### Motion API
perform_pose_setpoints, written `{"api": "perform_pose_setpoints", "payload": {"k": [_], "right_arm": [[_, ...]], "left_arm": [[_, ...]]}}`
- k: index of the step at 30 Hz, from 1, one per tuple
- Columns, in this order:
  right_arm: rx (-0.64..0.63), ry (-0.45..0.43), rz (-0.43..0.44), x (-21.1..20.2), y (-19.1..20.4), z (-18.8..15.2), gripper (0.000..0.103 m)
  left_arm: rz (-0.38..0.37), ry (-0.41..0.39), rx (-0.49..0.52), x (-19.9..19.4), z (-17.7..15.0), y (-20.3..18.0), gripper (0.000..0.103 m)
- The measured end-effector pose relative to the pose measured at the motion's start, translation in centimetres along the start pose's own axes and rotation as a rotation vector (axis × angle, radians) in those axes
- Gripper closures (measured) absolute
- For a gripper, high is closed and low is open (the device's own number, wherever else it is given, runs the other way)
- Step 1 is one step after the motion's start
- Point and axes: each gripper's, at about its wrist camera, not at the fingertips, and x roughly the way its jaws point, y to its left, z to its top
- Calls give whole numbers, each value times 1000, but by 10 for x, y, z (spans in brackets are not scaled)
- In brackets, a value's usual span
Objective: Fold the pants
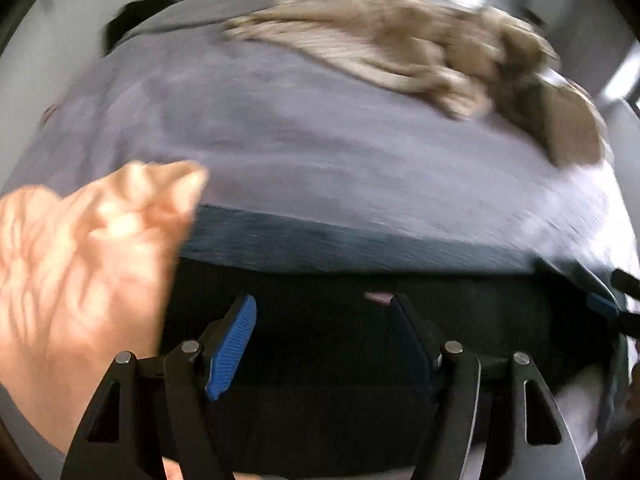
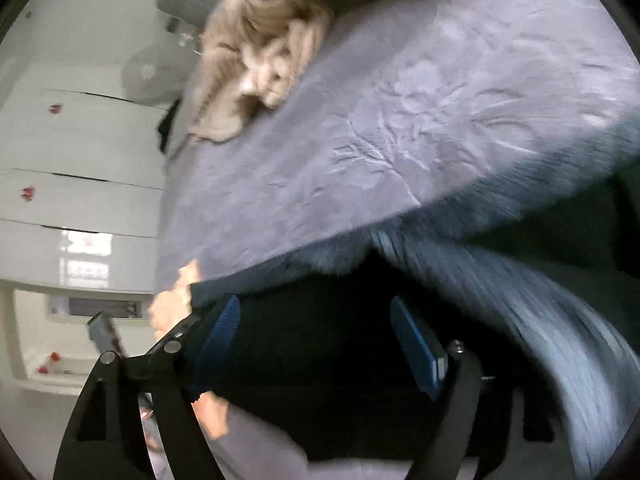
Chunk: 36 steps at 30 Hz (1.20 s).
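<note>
Black claw arms with blue pads frame both views, each tilted down over the near edge of a bed (image 1: 280,128) spread with a lilac sheet. The left claw (image 1: 320,344) stands about half open with nothing between its pads; dark pants (image 1: 340,240) lie just ahead of and beneath it along the bed's edge. A bare hand (image 1: 88,264) hangs blurred at its left. The right claw (image 2: 320,340) is spread wide and grips nothing, hovering over the same dark, blurred pants (image 2: 480,240), which drape off the bed. A beige garment (image 1: 400,52) lies crumpled further back on the sheet.
</note>
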Motion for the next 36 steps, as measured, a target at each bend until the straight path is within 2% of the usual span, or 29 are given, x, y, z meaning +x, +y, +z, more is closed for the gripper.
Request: {"api": "perform_pose_setpoints", "payload": {"k": [1,3,6,8,10,13,17,19,22,25,26,27,30,33,36], "right_arm": [[4,-17,-11,-14,-3,-4,22],[44,-77,-54,-63,-25,-25,22],[164,-154,-125,-122,-72,-57,22],[234,-180,-196,-152,-101,-74,22],[316,-216,-214,-186,-135,-95,22],[411,-242,-244,-222,-181,-123,22],[482,-197,-251,-240,-234,-148,22],[490,-175,-200,-245,-251,-157,22],[510,-109,-28,-230,-272,-164,23],[523,-48,102,-207,-288,-164,33],[532,-44,123,-204,-290,-164,55],[555,-32,148,-200,-296,-162,86],[576,-25,256,-205,-293,-163,87],[585,-56,380,-224,-280,-147,87],[605,-133,494,-246,-273,-112,87]], "left_arm": [[-44,11,44,-5,-5,-21,32],[-113,43,94,-5,-11,-53,18],[-256,112,205,0,-28,-125,18],[-314,147,265,4,-38,-171,18],[-390,193,316,10,-50,-220,18],[-451,241,332,21,-61,-271,18],[-499,306,311,34,-75,-328,18],[-515,331,306,40,-81,-345,18],[-516,360,310,48,-93,-370,18],[-509,395,297,58,-105,-379,19],[-501,401,293,63,-107,-382,33],[-497,410,294,65,-110,-384,51],[-500,412,277,56,-101,-383,68],[-498,349,291,31,-82,-386,68],[-484,285,298,20,-56,-395,67]]}}
